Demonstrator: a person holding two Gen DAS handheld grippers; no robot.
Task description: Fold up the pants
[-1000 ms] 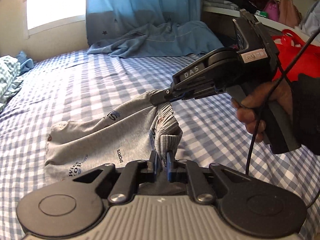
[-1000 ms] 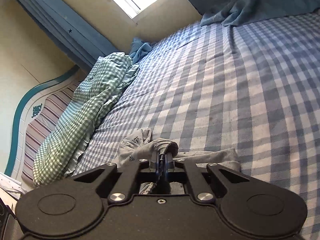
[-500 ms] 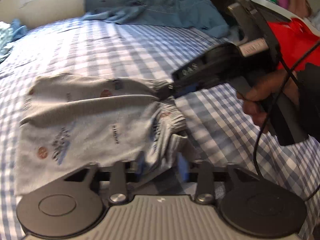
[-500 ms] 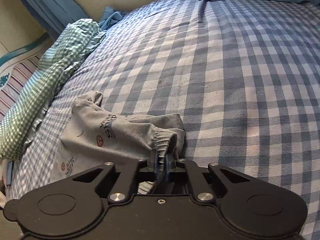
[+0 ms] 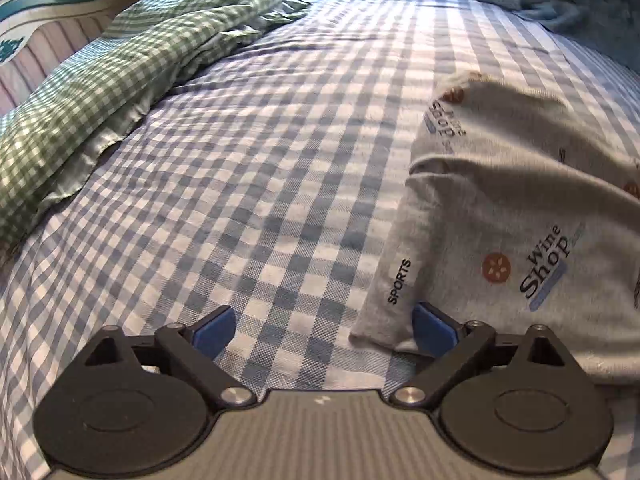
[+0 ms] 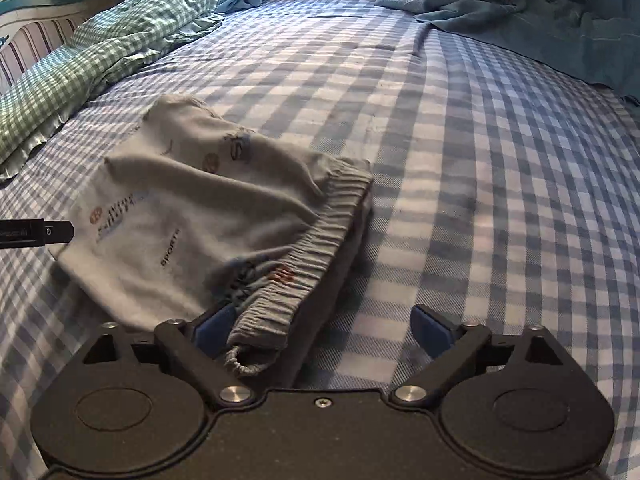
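The grey printed pants [image 6: 208, 216] lie folded in a loose bundle on the checked bed, waistband [image 6: 320, 232] toward me in the right wrist view. In the left wrist view the pants [image 5: 516, 216] lie at the right, one corner near my right fingertip. My left gripper [image 5: 324, 330] is open and empty over the sheet. My right gripper [image 6: 324, 330] is open and empty, with the waistband end lying between its fingers. The left gripper's tip [image 6: 36, 233] shows at the left edge of the right wrist view, beside the pants.
A green checked blanket [image 5: 100, 80] is heaped along the left side by the headboard. A blue cloth [image 6: 540, 16] lies bunched at the far right of the blue-and-white checked sheet [image 6: 500, 200].
Both grippers have opened and let go of the pants, which now lie on the bed. Both grippers have pulled back and turned toward the headboard side.
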